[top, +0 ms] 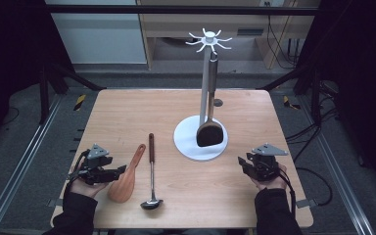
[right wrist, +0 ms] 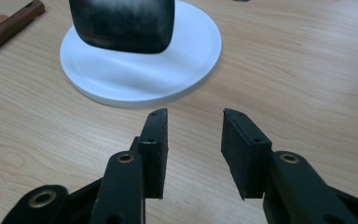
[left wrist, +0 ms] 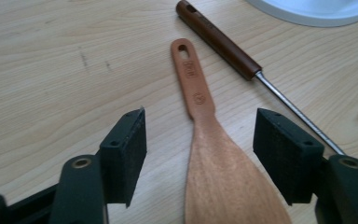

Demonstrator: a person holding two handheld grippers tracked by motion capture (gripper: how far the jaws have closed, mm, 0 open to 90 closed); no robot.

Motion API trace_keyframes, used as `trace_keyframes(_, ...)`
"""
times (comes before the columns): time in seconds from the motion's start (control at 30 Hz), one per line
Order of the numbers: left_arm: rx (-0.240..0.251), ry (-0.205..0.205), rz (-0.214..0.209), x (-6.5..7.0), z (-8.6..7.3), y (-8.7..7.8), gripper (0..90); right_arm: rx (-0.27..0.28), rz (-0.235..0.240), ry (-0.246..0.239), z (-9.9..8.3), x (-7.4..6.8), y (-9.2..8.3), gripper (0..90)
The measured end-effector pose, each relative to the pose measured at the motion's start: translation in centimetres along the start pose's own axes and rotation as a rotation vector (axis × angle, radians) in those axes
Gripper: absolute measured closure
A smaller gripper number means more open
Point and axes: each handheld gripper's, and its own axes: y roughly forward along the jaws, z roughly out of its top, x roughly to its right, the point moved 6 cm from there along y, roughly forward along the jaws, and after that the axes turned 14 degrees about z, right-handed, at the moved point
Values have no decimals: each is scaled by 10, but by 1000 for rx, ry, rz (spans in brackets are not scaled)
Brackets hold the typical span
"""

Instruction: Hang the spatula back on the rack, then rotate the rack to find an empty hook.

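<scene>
Wooden rice paddle [left wrist: 223, 172] lying flat near the table's [top: 127, 112] front left edge, just left of the ladle [top: 151, 169]. The left gripper [left wrist: 200, 154] straddles the paddle's blade, jaws wide, pads clear of the wood. The right gripper [right wrist: 193, 154] rests partly open and empty before the white rack [top: 200, 139]. The paddle is probably light, stiff and smooth; the narrow neck below the handle likely offers the surest hold.

Wooden spatula [left wrist: 223, 172] flat on table
</scene>
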Motion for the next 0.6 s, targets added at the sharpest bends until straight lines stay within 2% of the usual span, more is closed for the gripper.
trace_keyframes(0.13,-3,10,-39,9,3,0,416,-14,4,18,-9,4,-5,601)
trace_keyframes(0.23,-24,17,-63,14,5,1,438,-33,9,26,-16,6,-8,595)
trace_keyframes(0.33,-49,3,-111,19,8,3,462,-36,15,32,-21,8,-11,589)
trace_keyframes(0.37,-49,-3,-116,22,9,4,476,-37,14,28,-21,8,-11,589)
trace_keyframes(0.5,-54,26,-102,29,13,7,476,-38,8,38,-23,10,-13,583)
trace_keyframes(0.6,-58,24,-95,34,15,9,459,-43,5,33,-23,11,-11,582)
